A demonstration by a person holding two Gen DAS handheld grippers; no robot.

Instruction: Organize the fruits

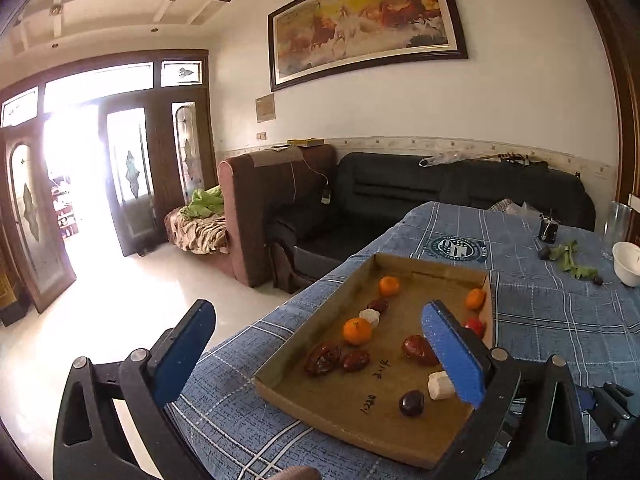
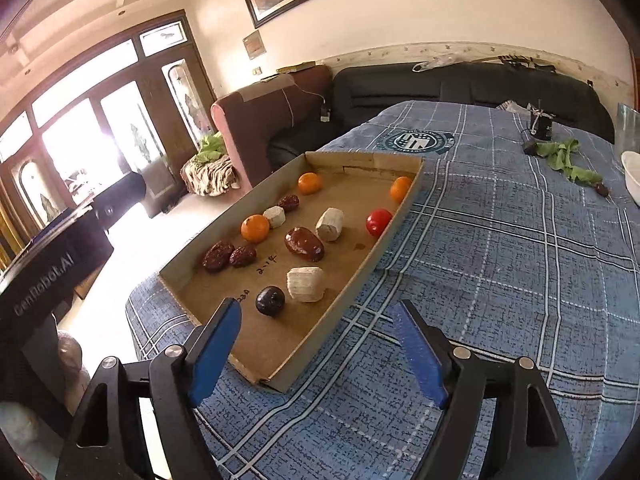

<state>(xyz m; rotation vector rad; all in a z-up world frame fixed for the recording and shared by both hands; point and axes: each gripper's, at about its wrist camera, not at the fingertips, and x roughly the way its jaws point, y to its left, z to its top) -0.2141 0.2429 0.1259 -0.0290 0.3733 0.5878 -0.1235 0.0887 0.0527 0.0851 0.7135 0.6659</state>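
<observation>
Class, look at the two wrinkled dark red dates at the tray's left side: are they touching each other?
Touching. In the right wrist view the left date and the right date press together with no cardboard tray floor visible between them; the left wrist view agrees.

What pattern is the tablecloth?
Blue plaid with white lines on the tablecloth; clearest in the right wrist view.
</observation>
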